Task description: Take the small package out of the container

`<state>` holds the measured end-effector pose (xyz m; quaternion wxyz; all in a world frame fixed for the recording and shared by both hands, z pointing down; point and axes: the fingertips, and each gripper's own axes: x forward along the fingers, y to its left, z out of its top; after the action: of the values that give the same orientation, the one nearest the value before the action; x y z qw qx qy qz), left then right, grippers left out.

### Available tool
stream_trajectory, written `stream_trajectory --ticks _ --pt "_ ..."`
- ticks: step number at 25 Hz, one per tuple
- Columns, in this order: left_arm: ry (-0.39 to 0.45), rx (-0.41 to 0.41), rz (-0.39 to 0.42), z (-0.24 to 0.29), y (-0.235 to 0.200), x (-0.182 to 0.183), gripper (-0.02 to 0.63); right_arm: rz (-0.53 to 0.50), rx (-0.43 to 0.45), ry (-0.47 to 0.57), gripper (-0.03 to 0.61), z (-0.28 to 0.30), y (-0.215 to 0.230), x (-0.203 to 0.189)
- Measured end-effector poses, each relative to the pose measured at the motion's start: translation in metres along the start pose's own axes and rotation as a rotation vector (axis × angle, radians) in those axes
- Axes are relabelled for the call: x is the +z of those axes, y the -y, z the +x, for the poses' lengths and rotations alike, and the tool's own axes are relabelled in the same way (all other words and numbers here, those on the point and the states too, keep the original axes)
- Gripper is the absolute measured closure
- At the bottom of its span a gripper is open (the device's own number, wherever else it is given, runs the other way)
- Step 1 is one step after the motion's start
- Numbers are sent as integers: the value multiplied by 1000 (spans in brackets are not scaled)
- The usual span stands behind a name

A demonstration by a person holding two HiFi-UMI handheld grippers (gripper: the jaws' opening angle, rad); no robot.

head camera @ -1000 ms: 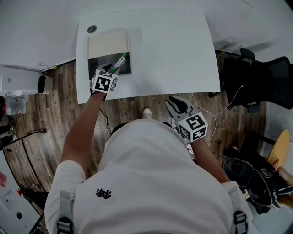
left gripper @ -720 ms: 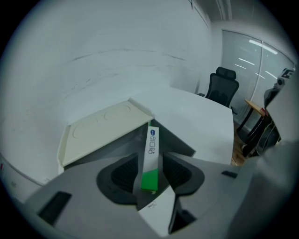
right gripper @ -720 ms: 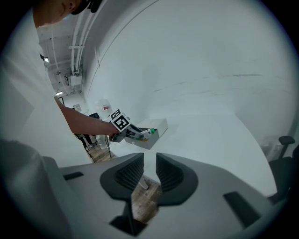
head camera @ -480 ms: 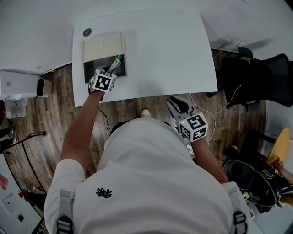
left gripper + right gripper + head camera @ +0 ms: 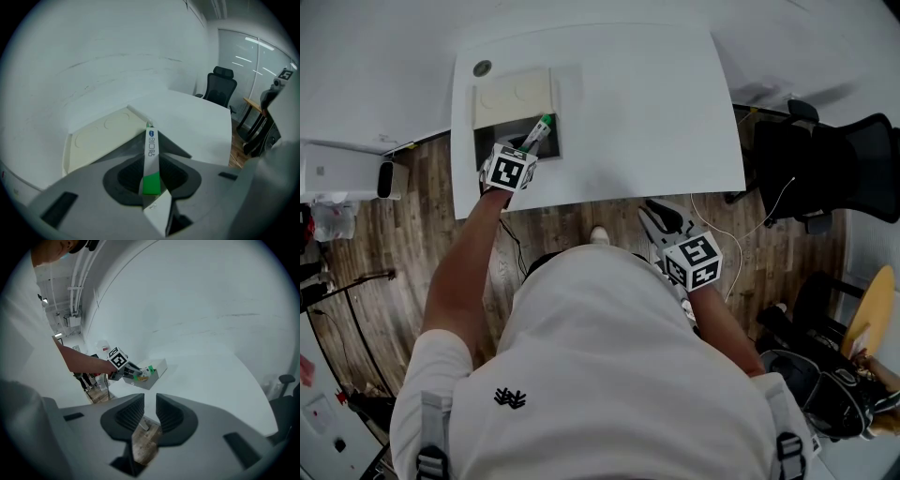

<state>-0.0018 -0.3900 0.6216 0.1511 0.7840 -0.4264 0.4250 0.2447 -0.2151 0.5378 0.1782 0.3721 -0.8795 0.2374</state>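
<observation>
We find the open container (image 5: 487,142) at the table's (image 5: 647,103) ten o'clock corner, small package (image 5: 540,129) angled toward one o'clock over it, left gripper (image 5: 528,143) closing on the package, arm outstretched, right gripper (image 5: 656,217) off the table at five o'clock, jaws slightly parted, empty.

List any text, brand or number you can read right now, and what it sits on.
Small package: blue oval logo and dark lettering on its white part, too blurred to read.
Marker cubes: black-and-white square patterns, no words.
Shirt emblem: a dark graphic, no letters.
Nothing else carries legible text.
</observation>
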Motion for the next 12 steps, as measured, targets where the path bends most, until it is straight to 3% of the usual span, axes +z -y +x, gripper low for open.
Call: stream_trajectory --ticks 12 --pt "138 -13 -77 -55 -5 20 517 -42 69 -9 500 16 -22 10"
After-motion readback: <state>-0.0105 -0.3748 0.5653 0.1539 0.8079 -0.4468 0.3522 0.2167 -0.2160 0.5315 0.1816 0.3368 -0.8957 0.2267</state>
